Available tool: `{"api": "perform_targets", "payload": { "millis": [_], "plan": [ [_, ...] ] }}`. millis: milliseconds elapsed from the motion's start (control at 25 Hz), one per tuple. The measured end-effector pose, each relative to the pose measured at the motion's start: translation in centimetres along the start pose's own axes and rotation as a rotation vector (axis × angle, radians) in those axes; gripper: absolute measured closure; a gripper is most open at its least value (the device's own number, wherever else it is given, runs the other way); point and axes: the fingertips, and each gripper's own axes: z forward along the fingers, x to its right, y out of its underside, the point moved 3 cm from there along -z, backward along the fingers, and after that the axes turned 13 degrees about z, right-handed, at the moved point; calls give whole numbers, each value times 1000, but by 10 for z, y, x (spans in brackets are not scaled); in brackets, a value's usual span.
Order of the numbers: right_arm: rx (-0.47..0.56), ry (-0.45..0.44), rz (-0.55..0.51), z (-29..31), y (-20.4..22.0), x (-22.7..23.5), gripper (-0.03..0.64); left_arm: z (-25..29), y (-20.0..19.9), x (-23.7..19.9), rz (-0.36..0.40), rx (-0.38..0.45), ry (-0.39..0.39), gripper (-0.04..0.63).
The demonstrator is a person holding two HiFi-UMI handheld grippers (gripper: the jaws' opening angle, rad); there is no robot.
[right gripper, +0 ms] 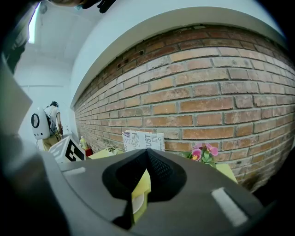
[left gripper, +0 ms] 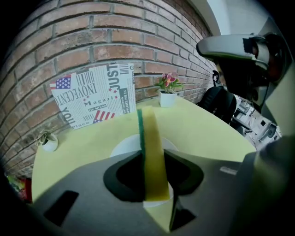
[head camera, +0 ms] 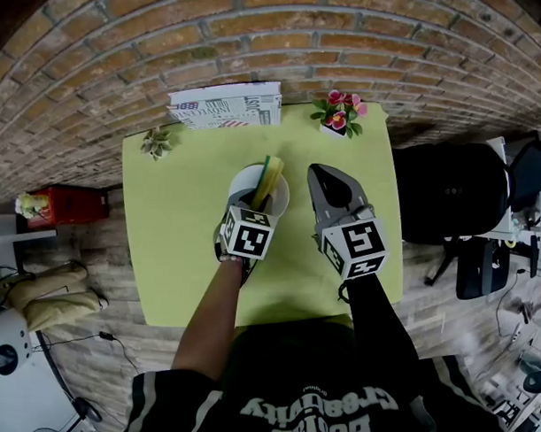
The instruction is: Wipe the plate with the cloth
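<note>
Head view, plate [head camera: 240, 179]: white, flat on desk [head camera: 177, 225], near the middle, well in from the edges.
Head view, sponge [head camera: 270, 175]: yellow with a green face, edge-up over plate; contact with plate unclear.
Head view, left hand-held gripper [head camera: 258, 203]: bare forearm stretched forward, pointing away from the body, over plate's near rim.
Head view, right hand-held gripper [head camera: 318, 174]: just right of plate, apart from it, pointing the same way, dark sleeve behind.
Left gripper view, grip: jaws clamped on sponge [left gripper: 152, 152] at mid-length, far end jutting free above plate [left gripper: 122, 146].
Left gripper view, handling: sponge probably light, soft and squashy, best held mid-body as now, free end left for wiping.
Right gripper view, grip: right hand-held gripper [right gripper: 147, 152] pressed together tip to tip, nothing between; slivers of desk [right gripper: 140, 185] and plate [right gripper: 138, 203] below.
Right gripper view, handling: plate likely stiff, smooth, breakable, prone to sliding when rubbed; rim the place for steadying.
</note>
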Motion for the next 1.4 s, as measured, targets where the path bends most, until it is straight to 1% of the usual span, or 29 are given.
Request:
{"api": "perform_targets", "payload": {
  "millis": [680, 960, 1240, 1400],
  "plan": [
    [7, -28, -12, 8, -4, -19, 607, -31, 40, -48, -83, -35, -100, 468],
    [6, -40, -21, 11, -6, -26, 607, -42, 62, -62, -148, -49, -129, 468],
    [7, -41, -27, 10, -5, -31, 607, -47, 56, -59, -130, -30, -131, 468],
    [6, -33, -26, 6, -3, -29, 607, -46, 42, -45, -102, 4, -105, 468]
  ]
}}
